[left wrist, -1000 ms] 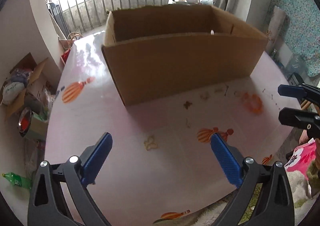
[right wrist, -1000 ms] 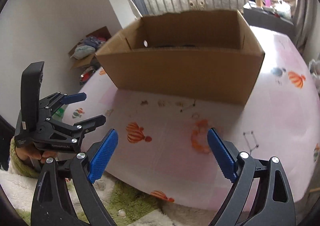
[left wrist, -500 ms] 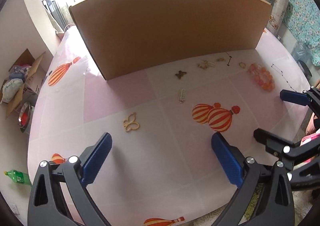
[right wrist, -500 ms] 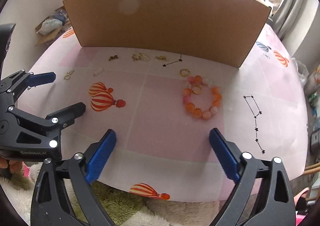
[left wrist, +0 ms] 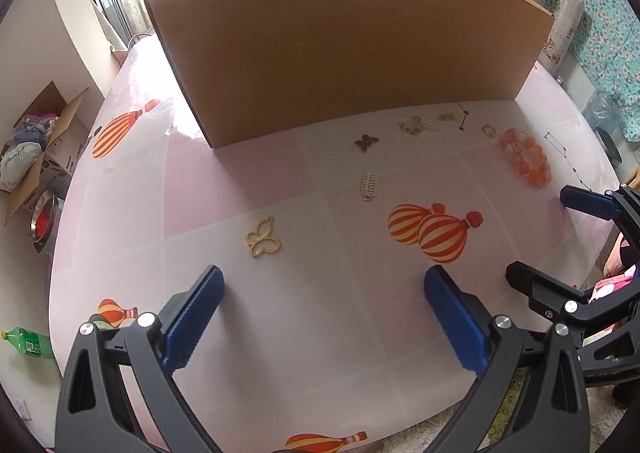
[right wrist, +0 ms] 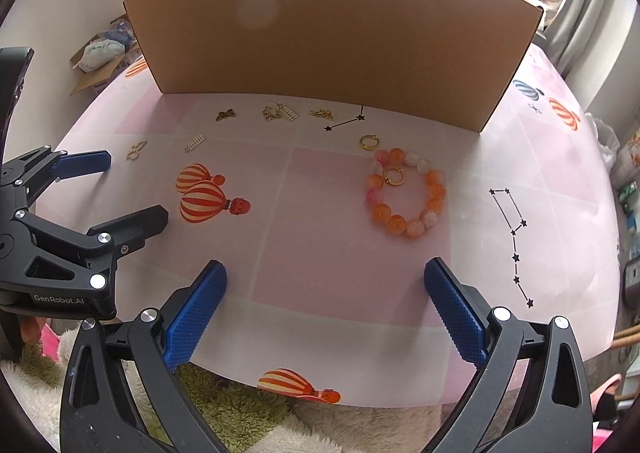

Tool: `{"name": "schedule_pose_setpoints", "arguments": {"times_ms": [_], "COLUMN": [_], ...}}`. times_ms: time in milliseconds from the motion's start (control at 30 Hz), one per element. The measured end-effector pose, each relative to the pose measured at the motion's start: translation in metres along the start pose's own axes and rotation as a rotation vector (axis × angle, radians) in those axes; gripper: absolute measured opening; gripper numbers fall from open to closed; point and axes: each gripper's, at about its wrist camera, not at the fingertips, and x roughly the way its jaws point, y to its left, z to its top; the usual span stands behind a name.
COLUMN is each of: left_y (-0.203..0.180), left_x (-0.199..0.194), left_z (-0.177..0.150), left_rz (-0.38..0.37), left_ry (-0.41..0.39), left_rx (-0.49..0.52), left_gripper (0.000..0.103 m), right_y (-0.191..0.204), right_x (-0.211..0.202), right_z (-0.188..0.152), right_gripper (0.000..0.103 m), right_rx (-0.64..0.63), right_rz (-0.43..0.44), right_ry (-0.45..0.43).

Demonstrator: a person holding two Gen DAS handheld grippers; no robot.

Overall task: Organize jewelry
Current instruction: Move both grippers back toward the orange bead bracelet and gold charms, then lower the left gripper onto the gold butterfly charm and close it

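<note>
Both the left gripper (left wrist: 322, 319) and right gripper (right wrist: 326, 311) hang spread wide, empty, near the orange beaded bracelet (right wrist: 406, 193) lying in front of the brown cardboard box (right wrist: 332, 33).

An orange and pink bead bracelet (right wrist: 406, 193) lies flat on the counter (right wrist: 340, 253), a gold ring (right wrist: 394, 176) inside its loop and another gold ring (right wrist: 369, 141) just beyond it. A gold butterfly outline charm (left wrist: 263, 243) lies well apart from a small ladder-shaped charm (left wrist: 369, 185), a darker butterfly charm (left wrist: 366, 142) and a tangle of gold pieces (left wrist: 416, 127) near the cardboard box (left wrist: 340, 53).
</note>
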Motion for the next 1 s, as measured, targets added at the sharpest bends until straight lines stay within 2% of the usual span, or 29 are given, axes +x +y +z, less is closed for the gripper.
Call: {"name": "schedule_pose_setpoints", "arguments": {"times_ms": [367,600,667,800,933,1000], "left_y": [0.014,0.017,0.02,0.026,0.035,0.039], "left_x": [0.003,0.0,-0.009,-0.035,-0.049,-0.053], "left_z": [-0.006,-0.011,-0.017,-0.03,-0.04,-0.04], "left_rz": [-0.011,-0.014,-0.006,-0.005,0.002,0.004], "left_ry": [-0.021,-0.057,-0.102,-0.214,-0.261,-0.281], "left_rx": [-0.003,0.005,-0.008,-0.024,-0.055,-0.064], "left_gripper": [0.099,0.099,0.099,0.099,0.097,0.092], "right_y": [-0.003,-0.019,-0.024,-0.03,-0.032,-0.025], "right_x": [-0.004,-0.037,-0.043,-0.043,-0.038,-0.037], "right_z": [-0.001,-0.007,-0.009,-0.008,-0.001,0.002], "right_gripper": [0.095,0.095,0.095,0.095,0.094,0.092], "right_rx": [0.005,0.044,0.052,0.073,0.084,0.076], "right_rz": [-0.004,0.002,0.026,0.106,0.207,0.237], "right_ry": [-0.033,-0.199,-0.227,-0.225,-0.215,-0.219]}}
